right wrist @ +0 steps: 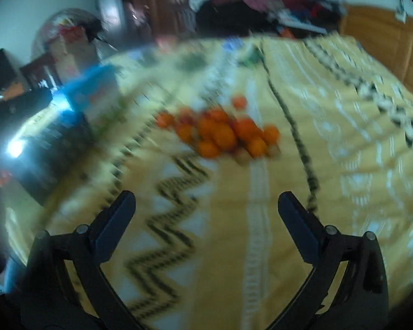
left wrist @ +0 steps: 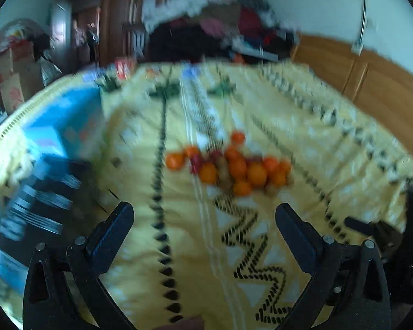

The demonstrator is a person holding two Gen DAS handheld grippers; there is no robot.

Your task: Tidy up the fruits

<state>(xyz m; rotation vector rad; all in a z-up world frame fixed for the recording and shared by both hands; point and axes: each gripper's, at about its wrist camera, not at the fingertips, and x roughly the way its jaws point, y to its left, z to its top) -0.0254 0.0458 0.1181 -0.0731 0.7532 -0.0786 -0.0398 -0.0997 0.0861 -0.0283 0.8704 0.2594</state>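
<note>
A heap of fruit (left wrist: 231, 167) lies on a yellow patterned cloth (left wrist: 179, 247): several oranges, a few small red fruits and some pale brown round ones. One orange (left wrist: 238, 137) sits apart just behind the heap. My left gripper (left wrist: 203, 211) hangs open in front of the heap, nothing between its fingers. In the right wrist view the same heap (right wrist: 220, 133) lies ahead on the cloth (right wrist: 228, 220), and my right gripper (right wrist: 206, 200) stands open and empty short of it. Both views are blurred.
A blue box (left wrist: 66, 121) and a dark striped box (left wrist: 38, 206) stand at the cloth's left edge, seen as the blue box (right wrist: 93, 90) and dark box (right wrist: 46, 148) in the right view. Wooden panelling (left wrist: 371, 82) runs along the right. Piled clothes (left wrist: 220, 27) lie behind.
</note>
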